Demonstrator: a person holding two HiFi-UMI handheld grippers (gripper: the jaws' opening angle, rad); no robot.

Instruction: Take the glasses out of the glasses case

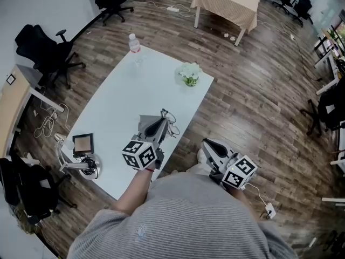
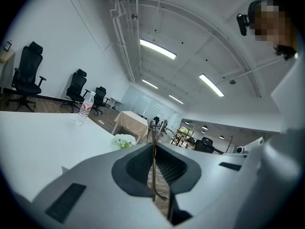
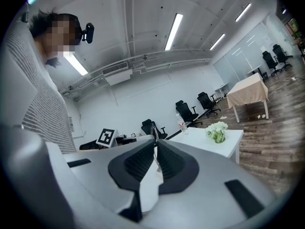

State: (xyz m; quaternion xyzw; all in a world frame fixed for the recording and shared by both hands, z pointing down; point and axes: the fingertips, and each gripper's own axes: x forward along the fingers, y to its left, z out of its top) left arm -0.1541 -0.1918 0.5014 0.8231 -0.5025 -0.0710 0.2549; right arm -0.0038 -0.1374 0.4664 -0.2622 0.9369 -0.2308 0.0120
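Observation:
My left gripper (image 1: 162, 117) hangs over the near part of the white table (image 1: 118, 96), shut on a pair of thin wire-framed glasses (image 1: 170, 121). In the left gripper view the glasses (image 2: 154, 142) stand upright, pinched between the dark pads (image 2: 136, 166). A grey glasses case (image 1: 144, 124) lies on the table just under and to the left of that gripper, partly hidden by it. My right gripper (image 1: 207, 143) is off the table's right edge, over the wooden floor and close to the person's body. Its jaws (image 3: 156, 163) are shut with nothing between them.
A water bottle (image 1: 134, 43) stands at the table's far end and a small pot of white flowers (image 1: 189, 73) at its far right corner. A clamped stand with a small screen (image 1: 83, 143) sits at the left edge. Office chairs (image 1: 46, 50) and a cloth-covered table (image 1: 226, 1) stand beyond.

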